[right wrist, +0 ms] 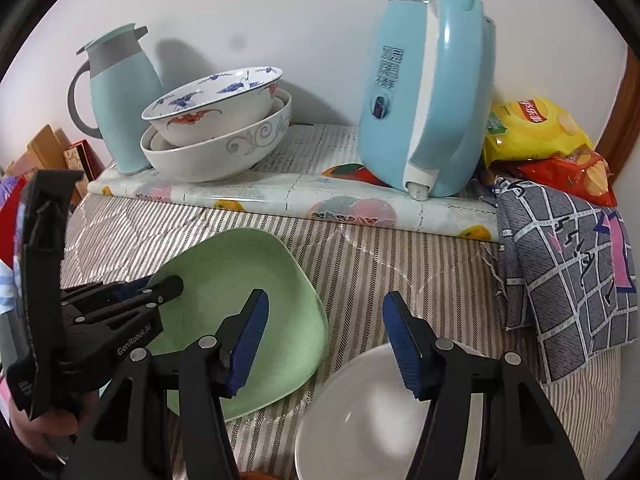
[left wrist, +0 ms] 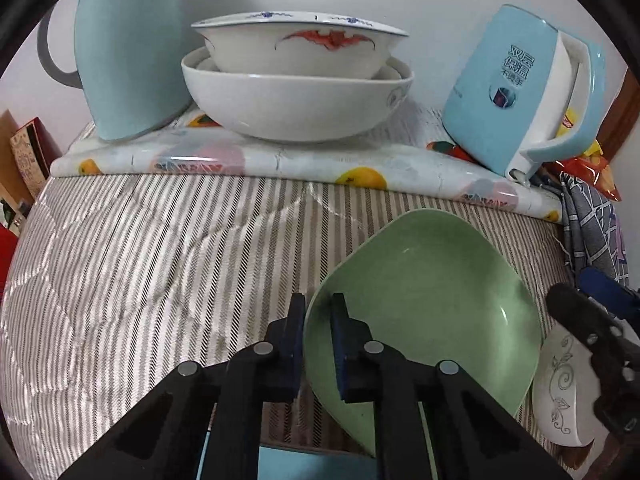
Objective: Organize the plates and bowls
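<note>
Squarish glossy green plate (left wrist: 432, 300), left gripper (left wrist: 318, 312) clamped

A plain white wall (right wrist: 280, 8) rises behind a striped tablecloth (left wrist: 160, 260).

Soft, even indoor light fills both wrist views, with a tall pale-blue insulated jug (right wrist: 120, 100) casting a faint grey shadow on the white wall (right wrist: 280, 12) behind it. Glare streaks the clear plastic over the striped cloth (left wrist: 160, 248). Fisheye distortion bends the edges, with black vignetted corners; focus stays sharp.
</note>
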The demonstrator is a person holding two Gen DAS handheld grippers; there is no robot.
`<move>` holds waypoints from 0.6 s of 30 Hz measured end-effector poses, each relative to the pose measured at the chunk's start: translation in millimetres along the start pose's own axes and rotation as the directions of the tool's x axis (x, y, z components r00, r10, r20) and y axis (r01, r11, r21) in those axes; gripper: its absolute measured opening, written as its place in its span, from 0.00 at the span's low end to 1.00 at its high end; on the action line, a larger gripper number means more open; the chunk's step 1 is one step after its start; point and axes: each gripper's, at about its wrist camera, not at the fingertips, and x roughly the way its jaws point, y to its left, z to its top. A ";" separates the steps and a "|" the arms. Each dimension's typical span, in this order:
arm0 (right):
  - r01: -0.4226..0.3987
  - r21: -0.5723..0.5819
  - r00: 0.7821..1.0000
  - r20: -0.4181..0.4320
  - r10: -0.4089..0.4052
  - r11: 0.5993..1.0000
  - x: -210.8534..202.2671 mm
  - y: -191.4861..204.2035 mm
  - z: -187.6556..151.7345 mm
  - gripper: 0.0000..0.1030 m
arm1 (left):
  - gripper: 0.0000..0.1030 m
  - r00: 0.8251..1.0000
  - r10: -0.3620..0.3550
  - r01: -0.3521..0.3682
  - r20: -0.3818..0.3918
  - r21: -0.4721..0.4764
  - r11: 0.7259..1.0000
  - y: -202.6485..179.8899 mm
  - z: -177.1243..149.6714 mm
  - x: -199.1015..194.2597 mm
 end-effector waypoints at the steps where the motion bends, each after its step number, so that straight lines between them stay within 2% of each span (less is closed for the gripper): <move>1: -0.001 -0.001 1.000 -0.003 0.001 1.000 2.1 0.8 0.3 0.58 | 0.11 1.000 0.000 0.000 0.002 -0.001 1.000 1.9 1.0 -0.5; 9: 0.004 -0.028 0.999 -0.034 -0.005 1.000 21.0 11.7 2.9 0.52 | 0.10 1.000 0.021 -0.021 0.001 -0.026 0.999 24.0 4.9 -1.7; 13: 0.014 -0.031 0.998 -0.067 -0.016 0.999 34.5 16.2 7.0 0.42 | 0.10 1.000 0.011 -0.011 -0.005 -0.028 1.000 25.9 4.8 0.4; 18: 0.015 -0.019 0.995 -0.099 -0.017 1.000 48.9 17.6 9.4 0.35 | 0.12 1.000 0.014 -0.014 -0.001 -0.024 1.000 25.5 4.4 1.5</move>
